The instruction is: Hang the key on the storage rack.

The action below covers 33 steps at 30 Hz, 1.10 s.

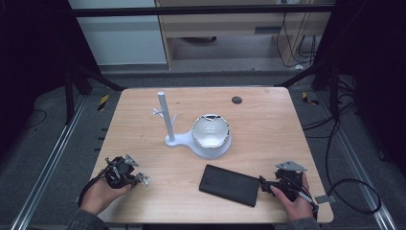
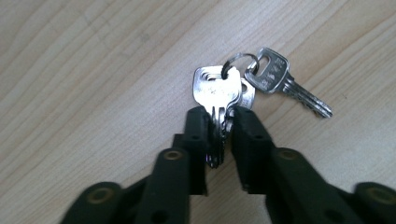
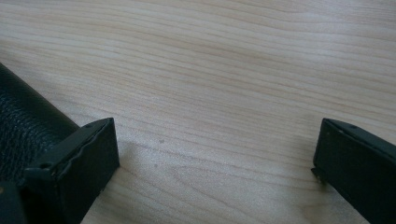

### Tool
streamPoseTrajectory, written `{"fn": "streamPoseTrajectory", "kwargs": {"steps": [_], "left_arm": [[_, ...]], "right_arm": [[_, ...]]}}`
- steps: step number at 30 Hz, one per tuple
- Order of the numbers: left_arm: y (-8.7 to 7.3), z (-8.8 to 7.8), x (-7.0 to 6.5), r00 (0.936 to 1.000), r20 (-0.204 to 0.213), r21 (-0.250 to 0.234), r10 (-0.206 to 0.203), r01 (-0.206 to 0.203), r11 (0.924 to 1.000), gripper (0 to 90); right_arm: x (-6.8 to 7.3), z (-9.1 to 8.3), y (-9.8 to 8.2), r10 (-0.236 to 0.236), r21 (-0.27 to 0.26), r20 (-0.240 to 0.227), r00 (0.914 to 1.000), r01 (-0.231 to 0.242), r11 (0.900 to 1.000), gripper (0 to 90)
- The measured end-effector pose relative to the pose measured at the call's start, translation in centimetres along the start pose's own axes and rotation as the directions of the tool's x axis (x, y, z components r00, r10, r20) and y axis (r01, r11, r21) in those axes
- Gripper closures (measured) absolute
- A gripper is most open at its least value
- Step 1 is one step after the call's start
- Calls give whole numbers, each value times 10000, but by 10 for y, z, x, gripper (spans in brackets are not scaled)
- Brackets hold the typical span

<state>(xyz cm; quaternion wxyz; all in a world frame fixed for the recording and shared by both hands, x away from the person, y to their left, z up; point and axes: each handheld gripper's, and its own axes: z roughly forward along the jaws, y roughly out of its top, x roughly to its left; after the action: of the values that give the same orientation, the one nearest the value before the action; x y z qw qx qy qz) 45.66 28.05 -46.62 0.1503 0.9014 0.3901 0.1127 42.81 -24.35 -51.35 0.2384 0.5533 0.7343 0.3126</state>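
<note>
— Where's my left claw point(image 2: 218, 122)?

— Clamped on the bunch of keys point(image 2: 219, 91); one key point(image 2: 285, 81) hangs loose off the ring, just past the tips, lying on the table point(image 2: 93, 70).

— And the right one?

— I see my right claw point(image 3: 215, 149) spread wide with bare wood between the tips. The black wallet point(image 3: 23, 126) lies just beside one tip, on its outer side.

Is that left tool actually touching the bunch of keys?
Touching. In the left gripper view the left tool has both black jaws pressed against the flat sides of the bunch of keys, with no gap showing.
</note>
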Motion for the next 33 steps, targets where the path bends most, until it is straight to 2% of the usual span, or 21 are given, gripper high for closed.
{"fn": "streamPoseTrajectory", "kwargs": {"steps": [4, 9, 10, 12, 13, 14, 22, 32, 33], "left_arm": [[3, 0, -2, 10000, -59, -121, 80, -81, 9999, 609], [6, 4, -1, 10000, -21, 14, 66, -66, 10000, 595], [7, 4, 0, 10000, 64, 77, 33, -33, 10000, 671], [7, 4, 0, 10000, 59, 116, 39, -40, 9999, 714], [7, 4, 0, 9999, 92, 204, 116, -117, 9997, 792], [7, 4, -1, 9999, 74, 218, 105, -107, 9997, 809], [9, -3, -4, 9998, -11, 94, 190, -189, 9998, 853], [11, -6, 1, 9998, 156, 86, 155, -157, 9998, 869], [11, -8, 2, 9995, 283, 28, 125, -126, 9999, 870]], "right_arm": [[0, 0, 0, -7, -2, -9, 10000, 7, 10000, 4], [0, 0, 0, 31, 18, -3, 10000, -31, 10000, 4], [0, 0, 0, 29, 1, -14, 10000, -29, 10000, 4], [0, 0, 0, 63, 12, -11, 10000, -63, 10000, 4], [0, 0, 0, 67, 7, -11, 10000, -67, 10000, 4], [0, 0, 0, 35, 4, -9, 10000, -35, 10000, 4], [0, 0, 0, 45, 9, -11, 10000, -45, 10000, 4], [0, 0, 0, 40, 5, -10, 10000, -40, 10000, 4], [0, 0, 0, 43, 8, -10, 10000, -43, 10000, 4]]}}
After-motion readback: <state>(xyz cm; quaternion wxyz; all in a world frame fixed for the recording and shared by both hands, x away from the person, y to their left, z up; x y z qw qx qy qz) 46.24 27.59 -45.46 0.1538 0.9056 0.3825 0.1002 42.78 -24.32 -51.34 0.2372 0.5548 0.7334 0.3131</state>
